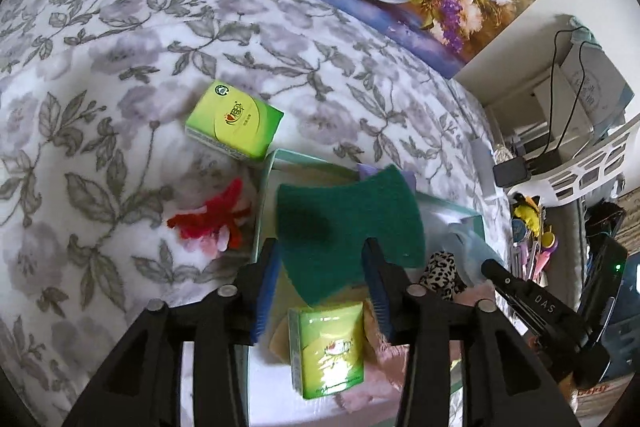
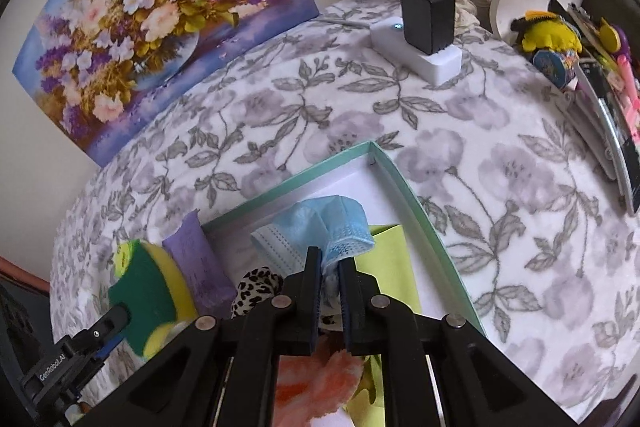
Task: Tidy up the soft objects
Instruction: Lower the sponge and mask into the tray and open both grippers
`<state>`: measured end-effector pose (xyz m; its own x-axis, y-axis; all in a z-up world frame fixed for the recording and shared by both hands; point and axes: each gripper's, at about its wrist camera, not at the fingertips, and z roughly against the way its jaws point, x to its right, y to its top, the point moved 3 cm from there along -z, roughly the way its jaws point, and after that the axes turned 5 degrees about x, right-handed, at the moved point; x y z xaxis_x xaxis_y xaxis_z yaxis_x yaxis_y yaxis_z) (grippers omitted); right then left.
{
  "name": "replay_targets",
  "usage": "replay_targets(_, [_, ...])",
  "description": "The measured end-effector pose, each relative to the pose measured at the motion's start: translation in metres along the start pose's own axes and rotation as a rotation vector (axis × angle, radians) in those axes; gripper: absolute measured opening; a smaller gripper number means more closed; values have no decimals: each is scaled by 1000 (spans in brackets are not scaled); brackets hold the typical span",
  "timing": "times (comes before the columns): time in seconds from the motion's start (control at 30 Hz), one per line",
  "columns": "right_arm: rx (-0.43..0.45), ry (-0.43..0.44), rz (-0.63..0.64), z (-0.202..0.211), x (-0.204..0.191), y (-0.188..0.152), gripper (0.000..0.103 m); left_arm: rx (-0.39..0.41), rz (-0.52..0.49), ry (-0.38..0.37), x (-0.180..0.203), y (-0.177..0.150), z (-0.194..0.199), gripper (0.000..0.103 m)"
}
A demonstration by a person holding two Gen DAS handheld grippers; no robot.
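Observation:
A green-and-yellow scouring sponge (image 1: 348,219) (image 2: 148,291) sits tilted over the left end of a teal-rimmed white box (image 1: 267,187) (image 2: 400,187). My left gripper (image 1: 320,267) stands open with its blue pads on either side of the sponge's near edge. My right gripper (image 2: 330,263) is over the box, its jaws a narrow gap apart with a crumpled blue face mask (image 2: 320,227) lying between them. In the box lie a leopard-print scrunchie (image 2: 256,287), a purple pad (image 2: 198,263), a green tissue pack (image 1: 330,351), a yellow-green sheet (image 2: 388,259) and pink fluff (image 2: 316,383).
A second green tissue pack (image 1: 234,125) and a red-and-pink fuzzy item (image 1: 212,223) lie on the floral blanket (image 1: 120,67) left of the box. A flower painting (image 2: 160,27) leans on the wall. A black charger on a white power strip (image 2: 424,39) and cluttered stationery (image 2: 560,43) sit far right.

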<state>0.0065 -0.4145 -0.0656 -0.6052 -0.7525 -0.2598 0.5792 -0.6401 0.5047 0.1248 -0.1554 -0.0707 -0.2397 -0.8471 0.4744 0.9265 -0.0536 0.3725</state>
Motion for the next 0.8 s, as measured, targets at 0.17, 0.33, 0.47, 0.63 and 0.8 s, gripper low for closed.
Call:
replay_targets(0.17, [-16,-22,39,8,-8,1,50,26,-46,33,8,5,17,62])
replay_targets(0.33, [-8,-25,73,20,-18,4,71,62,-68,121,3,11,29,79])
replay_targets(0.47, [9,-33,128,28,-31,5,87,65,-73,188,-7,12,28,87])
replay_targets(0.63, [27,-73,197,29,-46,3,100,80,-72,234,-15,14,29,87])
replay_targets(0.8, [22,-82,240,25,-63,-2,102,101,-51,264,-27,19,35,88])
